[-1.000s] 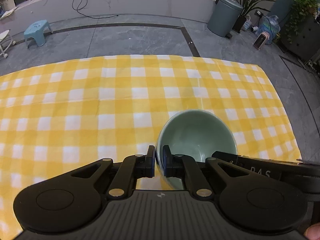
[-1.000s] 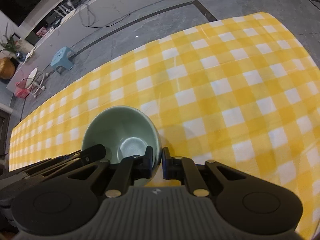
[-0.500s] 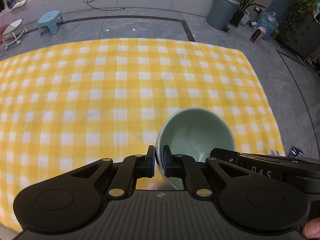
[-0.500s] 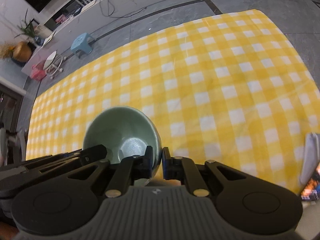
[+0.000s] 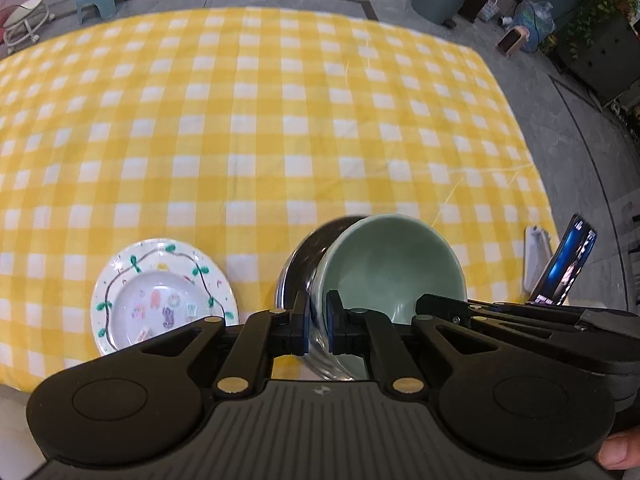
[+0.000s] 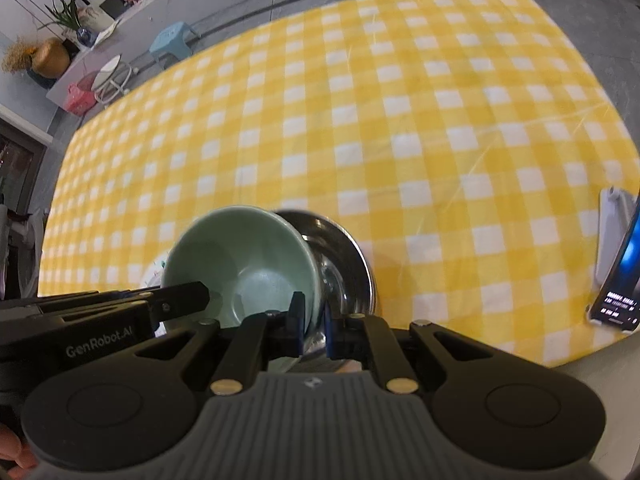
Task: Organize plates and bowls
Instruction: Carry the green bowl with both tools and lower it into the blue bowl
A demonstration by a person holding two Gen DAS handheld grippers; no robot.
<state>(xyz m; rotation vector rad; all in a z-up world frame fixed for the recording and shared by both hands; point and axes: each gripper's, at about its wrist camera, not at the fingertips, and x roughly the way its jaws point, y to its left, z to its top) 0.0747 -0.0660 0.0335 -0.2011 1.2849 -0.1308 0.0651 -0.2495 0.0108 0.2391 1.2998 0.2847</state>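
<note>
Two steep close wrist views, shared bowl (image 5: 394,268)

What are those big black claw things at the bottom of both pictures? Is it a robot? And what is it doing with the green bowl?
It is no robot by itself. A person holds a black grabbing tool in each hand, and each tool carries a small camera looking along its jaws. So one picture is from the left gripper and the other from the right gripper. You can even see a fingertip at a corner of each picture.

Both tools pinch the rim of the same green bowl, one on each side, with their jaws shut on it.

Below lies a yellow and white checked cloth. On it are a shiny metal bowl, partly hidden behind the green one, and a white plate with green vines and little drawings. A phone leans on a stand at the cloth's edge.
</note>
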